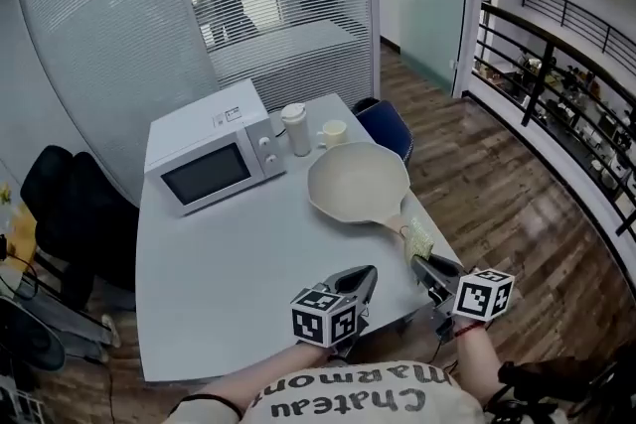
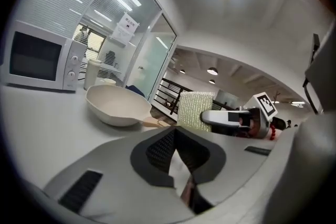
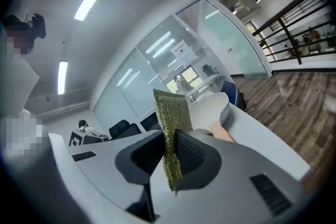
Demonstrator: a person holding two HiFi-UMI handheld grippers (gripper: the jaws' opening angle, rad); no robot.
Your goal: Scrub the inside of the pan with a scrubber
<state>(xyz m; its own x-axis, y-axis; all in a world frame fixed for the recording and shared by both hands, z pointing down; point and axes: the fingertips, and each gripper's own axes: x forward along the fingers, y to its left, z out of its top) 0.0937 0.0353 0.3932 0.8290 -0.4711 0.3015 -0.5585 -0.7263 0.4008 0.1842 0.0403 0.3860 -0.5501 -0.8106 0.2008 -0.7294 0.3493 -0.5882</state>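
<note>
**A:** How many pans do you count?

**B:** One: a cream-coloured round pan (image 1: 358, 182) with a pale wooden handle (image 1: 394, 221). It sits on the right part of the white rectangular table (image 1: 229, 263). Its bowl is empty and the handle points back toward the person.

**A:** And scrubbers?

**B:** Also one, a flat green mesh scrubber (image 3: 170, 107). The right gripper (image 3: 170, 136) pinches its lower edge between both jaws, so the pad stands upright out of them. In the head view it hangs close by the end of the handle, near the table's near right corner, outside the bowl.

**A:** What about the left gripper (image 2: 175, 131)?

**B:** Its two jaws are pressed together with nothing between them. It hovers over the table's near edge, to the left of the other gripper, and points toward the pan.

**A:** Any markers?

**B:** Two black-and-white marker cubes, one on the left gripper (image 1: 323, 318) and one on the right (image 1: 484, 295).

**A:** What else is on the table?

**B:** Three things. One boxy white microwave (image 1: 209, 164) stands at the back left. One tall white tumbler (image 1: 296, 129) stands just right of it, and one small cream mug (image 1: 334, 133) is beside that, behind the pan.

**A:** Any chairs?

**B:** One blue chair (image 1: 388, 126), behind the table's far right corner.
</note>
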